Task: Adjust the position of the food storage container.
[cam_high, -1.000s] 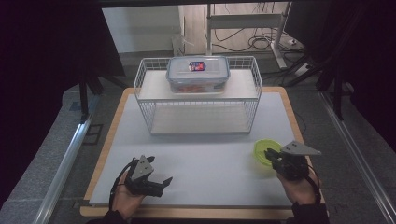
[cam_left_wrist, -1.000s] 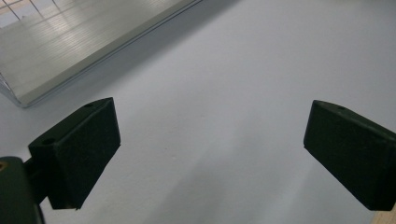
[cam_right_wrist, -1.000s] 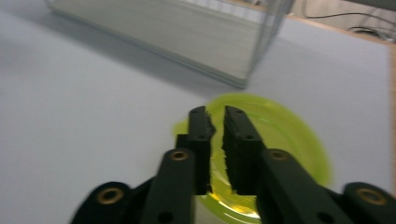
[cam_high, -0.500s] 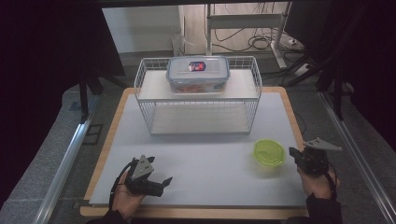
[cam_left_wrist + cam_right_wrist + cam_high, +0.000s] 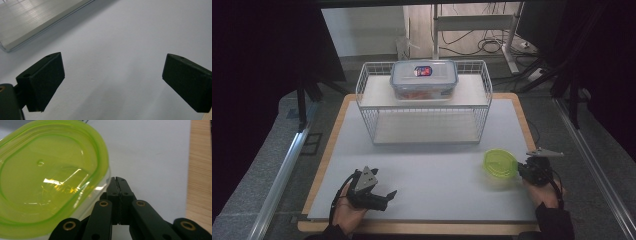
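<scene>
Ahead of you a white wire rack [image 5: 424, 107] stands on the far half of the white board [image 5: 422, 165], its two shelves open toward you. On its top shelf sits a clear lidded box [image 5: 424, 79] with a red and blue label; you can see something orange inside. Behind the table you have a metal stand [image 5: 472, 22] and loose cables [image 5: 494, 45] on the floor.
</scene>
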Motion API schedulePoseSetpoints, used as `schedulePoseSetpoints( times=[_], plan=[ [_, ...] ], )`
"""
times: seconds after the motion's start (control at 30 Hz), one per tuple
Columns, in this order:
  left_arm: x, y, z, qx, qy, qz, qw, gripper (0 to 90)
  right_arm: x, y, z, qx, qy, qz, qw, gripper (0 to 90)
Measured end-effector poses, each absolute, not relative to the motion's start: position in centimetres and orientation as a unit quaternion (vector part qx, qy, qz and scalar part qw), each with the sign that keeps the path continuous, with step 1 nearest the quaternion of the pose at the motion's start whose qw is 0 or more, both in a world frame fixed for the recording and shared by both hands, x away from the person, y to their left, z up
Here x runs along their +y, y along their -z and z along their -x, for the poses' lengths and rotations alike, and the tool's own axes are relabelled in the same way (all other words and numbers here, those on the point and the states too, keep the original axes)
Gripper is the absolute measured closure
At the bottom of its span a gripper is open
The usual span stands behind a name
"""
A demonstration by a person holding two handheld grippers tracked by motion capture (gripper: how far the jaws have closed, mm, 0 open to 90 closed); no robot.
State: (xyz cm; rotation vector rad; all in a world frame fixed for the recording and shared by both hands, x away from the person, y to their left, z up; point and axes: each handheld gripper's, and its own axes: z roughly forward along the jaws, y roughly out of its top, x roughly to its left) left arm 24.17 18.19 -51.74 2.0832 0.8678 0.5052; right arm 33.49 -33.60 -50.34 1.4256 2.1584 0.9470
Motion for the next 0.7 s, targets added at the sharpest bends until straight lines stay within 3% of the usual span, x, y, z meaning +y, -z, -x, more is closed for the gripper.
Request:
schedulePoseSetpoints(
  times=[0.7],
  plan=[
    [18.0,51.9,-24.3,0.341,-0.2,-0.83,0.394,4.4,-29.9,51.2,-34.6,0.794,-0.352,-0.47,0.159,90.0]
  ],
)
